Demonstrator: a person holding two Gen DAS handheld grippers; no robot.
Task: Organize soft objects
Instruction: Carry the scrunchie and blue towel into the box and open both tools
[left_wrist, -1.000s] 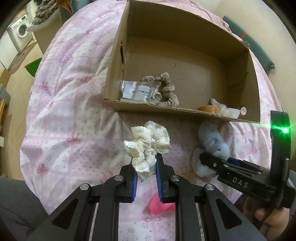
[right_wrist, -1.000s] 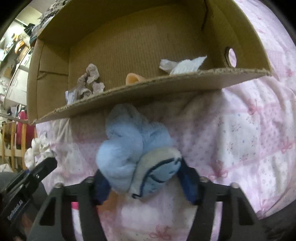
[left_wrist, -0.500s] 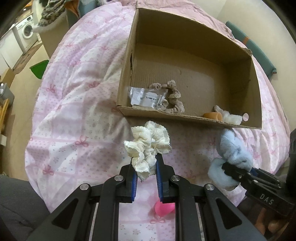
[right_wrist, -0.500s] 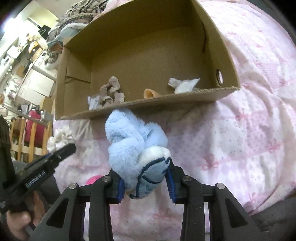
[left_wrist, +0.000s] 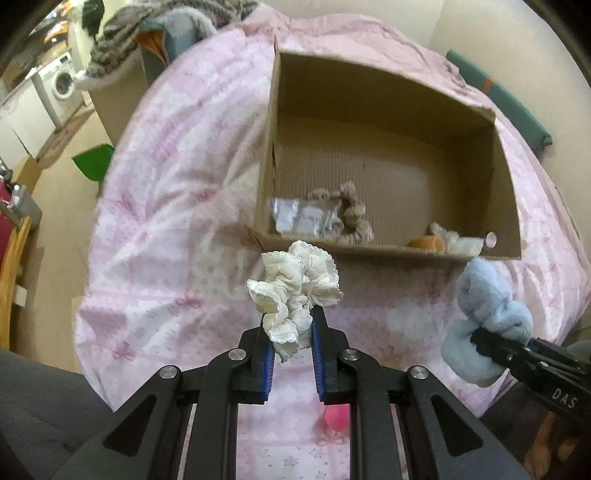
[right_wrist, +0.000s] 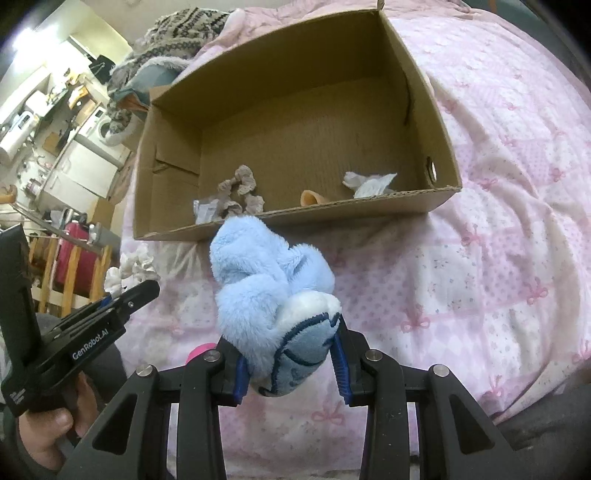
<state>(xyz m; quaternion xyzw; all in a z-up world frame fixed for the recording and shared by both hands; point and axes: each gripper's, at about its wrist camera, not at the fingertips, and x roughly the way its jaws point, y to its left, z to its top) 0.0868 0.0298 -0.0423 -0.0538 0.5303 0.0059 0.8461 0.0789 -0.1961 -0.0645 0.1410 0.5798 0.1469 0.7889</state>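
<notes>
A white scrunchie (left_wrist: 295, 291) is gripped in the left claw (left_wrist: 291, 354), a blue plush (right_wrist: 273, 295) in the right claw (right_wrist: 290, 365), both above the bed (right_wrist: 480, 258). Carrying is underway; release into the box (right_wrist: 354, 216) is called for.

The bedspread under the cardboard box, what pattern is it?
Pink and white patchwork bedspread with small pink bows and dots, clearest in the right wrist view.

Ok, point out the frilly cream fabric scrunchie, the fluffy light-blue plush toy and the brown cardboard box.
frilly cream fabric scrunchie (left_wrist: 295, 284): left wrist view, ruffled middle.
fluffy light-blue plush toy (right_wrist: 258, 280): right wrist view, furry body.
brown cardboard box (right_wrist: 332, 212): right wrist view, near rim.
</notes>
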